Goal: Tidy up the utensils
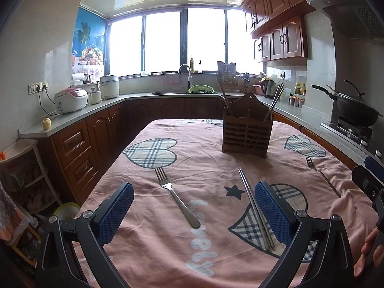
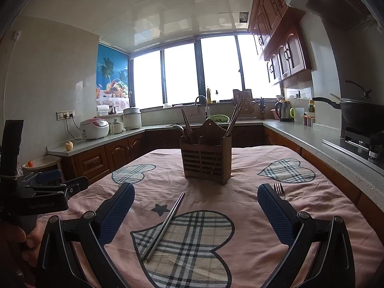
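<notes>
A wooden slatted utensil holder [image 1: 247,132] [image 2: 206,159] stands upright on the pink tablecloth, with chopsticks and a spoon in it. A steel fork [image 1: 176,198] lies between the fingers of my open left gripper [image 1: 194,208]. A pair of metal chopsticks [image 1: 255,207] [image 2: 165,225] lies just left of that gripper's right finger. My right gripper [image 2: 195,211] is open above the chopsticks. A second fork [image 1: 321,175] [image 2: 279,190] lies at the right, partly hidden by the right gripper's right finger [image 2: 276,213]. Both grippers hold nothing.
The table [image 1: 148,247] sits in a kitchen with counters on three sides. A rice cooker [image 1: 70,99] stands left, a wok [image 2: 360,111] on a stove right, a kettle [image 2: 283,110] behind. A hand holds the left gripper body [image 2: 36,192] at the left edge.
</notes>
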Demonstrator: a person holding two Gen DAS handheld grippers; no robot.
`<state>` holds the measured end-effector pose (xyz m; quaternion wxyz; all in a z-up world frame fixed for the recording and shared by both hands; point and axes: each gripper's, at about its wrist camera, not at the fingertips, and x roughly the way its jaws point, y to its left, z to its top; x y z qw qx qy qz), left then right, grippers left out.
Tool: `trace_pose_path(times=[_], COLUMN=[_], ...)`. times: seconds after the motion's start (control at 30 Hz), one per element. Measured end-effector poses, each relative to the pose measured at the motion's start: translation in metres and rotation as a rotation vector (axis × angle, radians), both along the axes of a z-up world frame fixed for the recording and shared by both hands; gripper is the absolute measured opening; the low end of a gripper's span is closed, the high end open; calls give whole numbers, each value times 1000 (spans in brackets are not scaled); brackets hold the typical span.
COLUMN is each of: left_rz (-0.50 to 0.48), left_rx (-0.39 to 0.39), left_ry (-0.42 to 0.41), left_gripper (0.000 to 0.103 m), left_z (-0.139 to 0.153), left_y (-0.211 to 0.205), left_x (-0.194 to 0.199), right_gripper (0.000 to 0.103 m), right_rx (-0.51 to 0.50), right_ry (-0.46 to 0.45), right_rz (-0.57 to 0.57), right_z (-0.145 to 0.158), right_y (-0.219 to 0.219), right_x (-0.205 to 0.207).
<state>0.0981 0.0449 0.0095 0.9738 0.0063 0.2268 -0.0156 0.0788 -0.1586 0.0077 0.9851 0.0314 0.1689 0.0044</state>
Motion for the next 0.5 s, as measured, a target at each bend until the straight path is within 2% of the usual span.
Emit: trace_pose_path(times=[0.5], left_rz=[-2], left_rx=[-1], left_ry=[3], left_gripper=[102], left_z=[0], left_y=[-1], left_x=[2], right_gripper=[103], right_rx=[4], right_ry=[6], right_rz=[0], right_z=[0], right_y=[0], right_x=[1])
